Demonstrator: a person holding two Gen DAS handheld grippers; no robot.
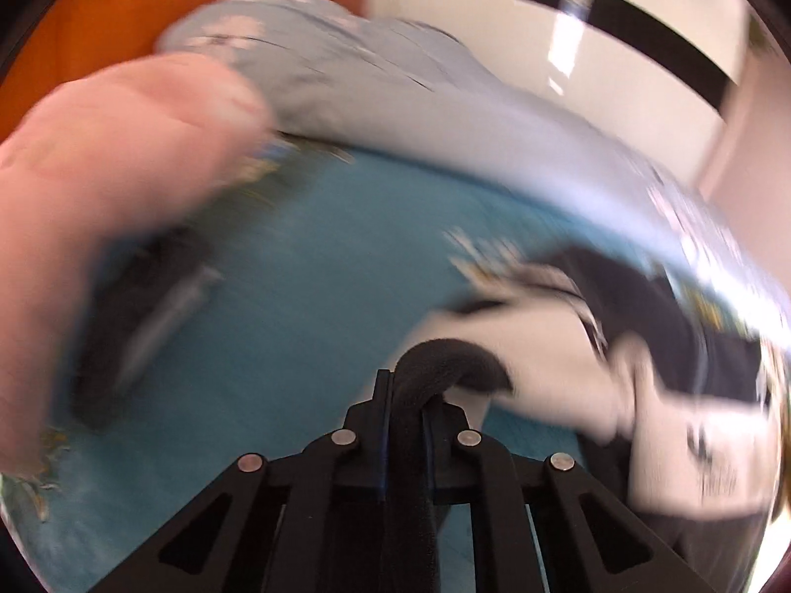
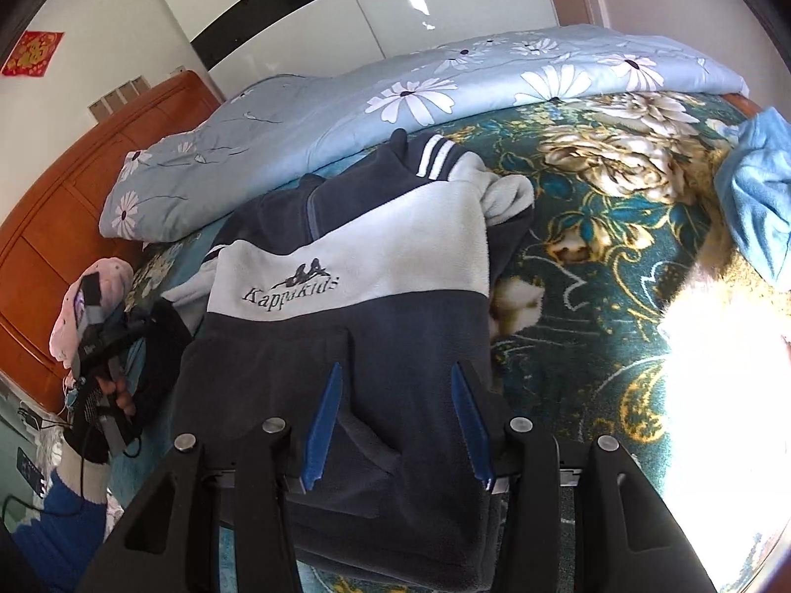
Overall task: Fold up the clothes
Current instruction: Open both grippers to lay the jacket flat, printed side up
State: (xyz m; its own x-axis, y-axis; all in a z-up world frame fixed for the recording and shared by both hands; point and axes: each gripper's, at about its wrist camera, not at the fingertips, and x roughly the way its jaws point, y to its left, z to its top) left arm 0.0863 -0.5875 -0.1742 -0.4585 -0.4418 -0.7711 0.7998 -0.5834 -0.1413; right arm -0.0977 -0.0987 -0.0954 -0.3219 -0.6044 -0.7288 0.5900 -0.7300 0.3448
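A navy and pale grey fleece jacket (image 2: 371, 257) with an embroidered logo lies on the bed in the right wrist view. My right gripper (image 2: 395, 395) stands open over the jacket's navy lower part, its blue fingers (image 2: 321, 425) spread apart. At the far left a hand holds my left gripper (image 2: 106, 346) next to the jacket's dark edge. The left wrist view is blurred by motion. There my left gripper (image 1: 413, 385) is shut on a fold of dark fleece (image 1: 455, 360), and the rest of the jacket (image 1: 642, 336) trails off to the right.
A light blue daisy quilt (image 2: 395, 94) lies bunched along the far side of the teal floral bedspread (image 2: 618, 227). An orange wooden headboard (image 2: 64, 188) and a pink pillow (image 2: 109, 276) are at the left. A blue cloth (image 2: 761, 188) lies at the right, beside a glaring sun patch (image 2: 717, 370).
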